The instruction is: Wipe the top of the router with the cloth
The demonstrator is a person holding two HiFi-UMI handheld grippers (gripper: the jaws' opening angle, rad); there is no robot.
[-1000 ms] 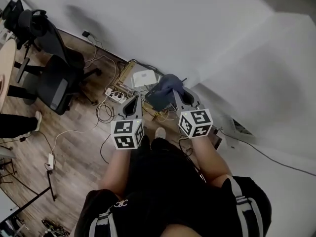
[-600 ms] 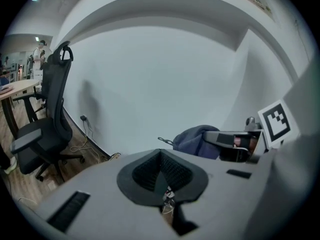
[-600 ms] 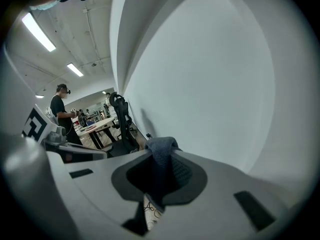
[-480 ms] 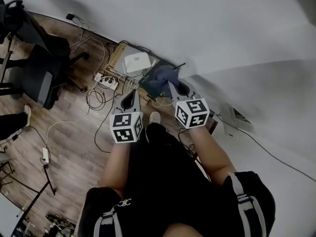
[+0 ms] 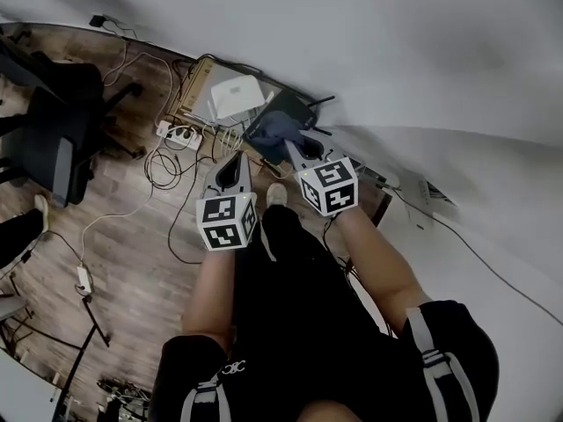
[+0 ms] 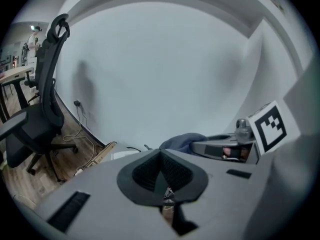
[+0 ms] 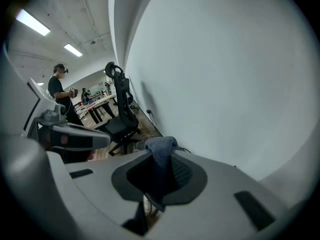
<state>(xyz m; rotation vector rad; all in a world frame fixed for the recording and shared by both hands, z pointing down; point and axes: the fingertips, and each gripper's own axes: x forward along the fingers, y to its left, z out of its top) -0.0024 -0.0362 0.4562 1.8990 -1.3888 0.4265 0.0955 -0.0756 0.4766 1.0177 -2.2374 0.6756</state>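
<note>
Right gripper (image 7: pixel 159 180) clamps the soft, crumpled blue-grey cloth (image 7: pixel 161 147); left gripper (image 6: pixel 162 178) has its jaws together, empty.

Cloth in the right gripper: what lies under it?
Under the cloth shows a black router with antennas, by a white box. The cloth covers much of its top; contact cannot be told.

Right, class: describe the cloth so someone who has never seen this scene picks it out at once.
Find where the white wall meets the wooden floor, among cables. The right gripper is shut on the cloth, by a black router with antennas. Unlike the white box nearby, it is soft and blue-grey.
</note>
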